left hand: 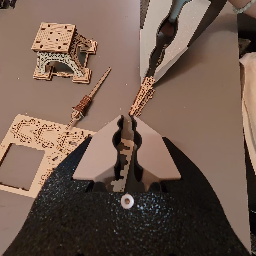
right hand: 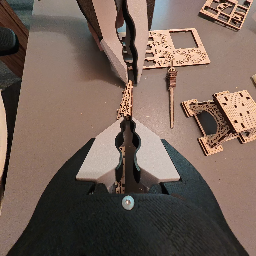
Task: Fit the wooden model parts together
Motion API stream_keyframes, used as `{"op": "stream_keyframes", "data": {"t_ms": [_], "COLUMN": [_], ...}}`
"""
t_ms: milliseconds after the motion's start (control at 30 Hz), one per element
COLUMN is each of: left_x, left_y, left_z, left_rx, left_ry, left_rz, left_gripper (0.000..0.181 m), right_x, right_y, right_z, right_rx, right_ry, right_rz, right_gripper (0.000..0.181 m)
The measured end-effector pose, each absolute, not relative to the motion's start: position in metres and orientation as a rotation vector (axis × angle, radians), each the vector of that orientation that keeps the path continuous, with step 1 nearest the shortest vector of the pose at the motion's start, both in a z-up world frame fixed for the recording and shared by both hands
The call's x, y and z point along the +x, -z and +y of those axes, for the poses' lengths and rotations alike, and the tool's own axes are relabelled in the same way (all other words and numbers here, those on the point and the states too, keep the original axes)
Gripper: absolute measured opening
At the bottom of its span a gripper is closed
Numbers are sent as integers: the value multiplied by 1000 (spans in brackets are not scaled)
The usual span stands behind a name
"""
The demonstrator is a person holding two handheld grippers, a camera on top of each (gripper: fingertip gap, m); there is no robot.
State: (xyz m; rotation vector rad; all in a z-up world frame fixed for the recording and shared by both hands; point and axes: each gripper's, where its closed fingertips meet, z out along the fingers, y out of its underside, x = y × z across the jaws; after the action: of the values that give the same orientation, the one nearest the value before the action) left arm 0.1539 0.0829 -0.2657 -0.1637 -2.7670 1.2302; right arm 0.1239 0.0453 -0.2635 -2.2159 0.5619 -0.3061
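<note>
On the table [left hand: 194, 124], the lattice piece [left hand: 142, 97] is lying between the two gripper tips; in the left wrist view, the spire rod [left hand: 88, 98] is lying to its left, tower base [left hand: 61, 52] behind, parts sheet [left hand: 34, 145] nearer

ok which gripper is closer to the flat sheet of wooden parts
Left. The left gripper overlaps the sheet's near corner in its own view; the right gripper sits at the far end of the lattice strip, clear of the sheet.
</note>
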Motion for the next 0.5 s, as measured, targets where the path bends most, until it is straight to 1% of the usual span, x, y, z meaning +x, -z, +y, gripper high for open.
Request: {"op": "stream_keyframes", "data": {"t_ms": [33, 233, 333, 433, 500], "left_x": [153, 149, 148, 147, 146], "left_y": [266, 266, 266, 266, 266], "left_z": [83, 84, 85, 86, 87], "left_rx": [-174, -216, -217, -222, -235], "left_ry": [-1229, -1218, -1207, -1200, -1200], "left_rz": [-2765, -2744, -2728, -2719, -2719], "left_gripper": [8, 3, 8, 6, 9], "right_x": [124, 124, 123, 123, 123], "right_y": [263, 263, 263, 263, 263], "right_z": [45, 45, 46, 46, 46], "right_rx": [-2216, -2212, -2211, -2211, -2212], "right_ry": [306, 284, 270, 273, 274], "right_rz": [562, 570, 566, 565, 563], "right_gripper": [4, 3, 2, 2, 1]}}
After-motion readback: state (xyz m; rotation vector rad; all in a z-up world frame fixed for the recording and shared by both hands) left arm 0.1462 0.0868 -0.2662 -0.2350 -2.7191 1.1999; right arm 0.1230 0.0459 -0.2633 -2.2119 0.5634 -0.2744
